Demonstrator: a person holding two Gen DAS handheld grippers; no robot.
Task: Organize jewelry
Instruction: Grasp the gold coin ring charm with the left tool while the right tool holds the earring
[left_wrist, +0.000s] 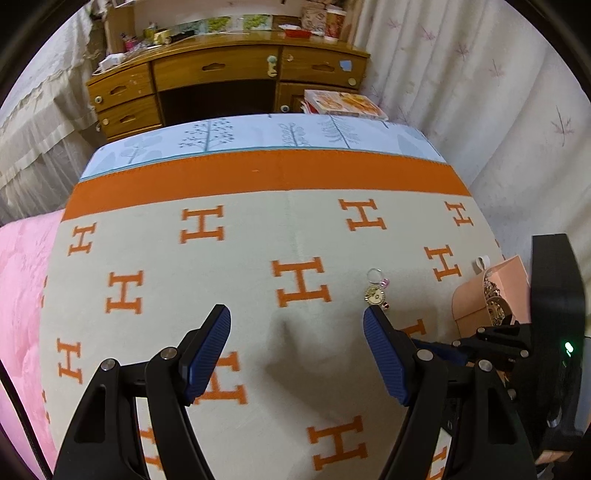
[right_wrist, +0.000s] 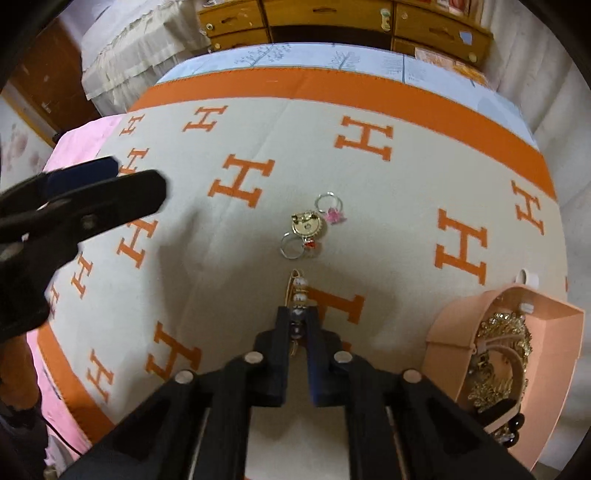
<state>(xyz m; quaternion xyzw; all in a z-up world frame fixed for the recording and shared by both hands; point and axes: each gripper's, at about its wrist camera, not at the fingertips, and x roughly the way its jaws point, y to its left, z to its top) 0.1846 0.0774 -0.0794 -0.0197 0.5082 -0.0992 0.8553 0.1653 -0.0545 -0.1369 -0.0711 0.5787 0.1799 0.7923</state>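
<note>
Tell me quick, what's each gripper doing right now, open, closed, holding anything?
Left gripper: jaws wide open, holding nothing.
Right gripper: jaws closed on a beaded bracelet.

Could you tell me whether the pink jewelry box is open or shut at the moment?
Open: the pink jewelry box has no lid over it, and gold jewelry shows inside.

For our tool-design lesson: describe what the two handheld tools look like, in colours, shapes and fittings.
Both are black plastic. The left tool has two angular arms with round silver pivot pins and ribbed dark blue pads. The right tool has the same black linkage and silver pins. A small green light glows on the right tool's body in the left view.
</note>
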